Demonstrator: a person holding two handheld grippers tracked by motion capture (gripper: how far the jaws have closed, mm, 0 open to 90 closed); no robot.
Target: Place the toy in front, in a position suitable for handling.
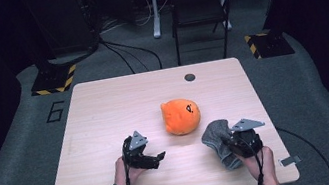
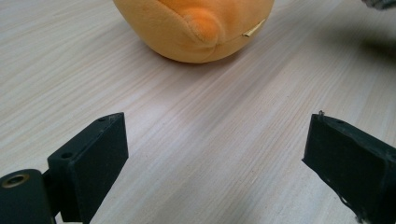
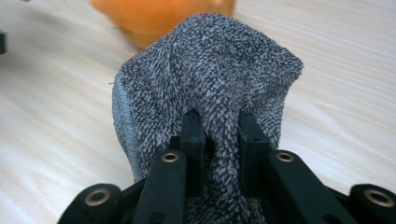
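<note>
An orange plush toy (image 1: 181,115) lies near the middle of the wooden table (image 1: 105,112). My right gripper (image 1: 232,143) is shut on a grey terry cloth (image 1: 216,137), which hangs bunched from its jaws at the front right. In the right gripper view the grey cloth (image 3: 205,88) is pinched between the two black fingers (image 3: 192,135), with the orange plush toy (image 3: 159,16) behind it. My left gripper (image 1: 156,159) rests at the front centre, open and empty. In the left gripper view its fingers (image 2: 100,154) stand wide apart, facing the orange plush toy (image 2: 196,25).
A dark round grommet hole (image 1: 190,77) sits near the table's far edge. A black chair (image 1: 200,0) and cables stand on the floor behind the table. Bare tabletop stretches along the left side and the far half.
</note>
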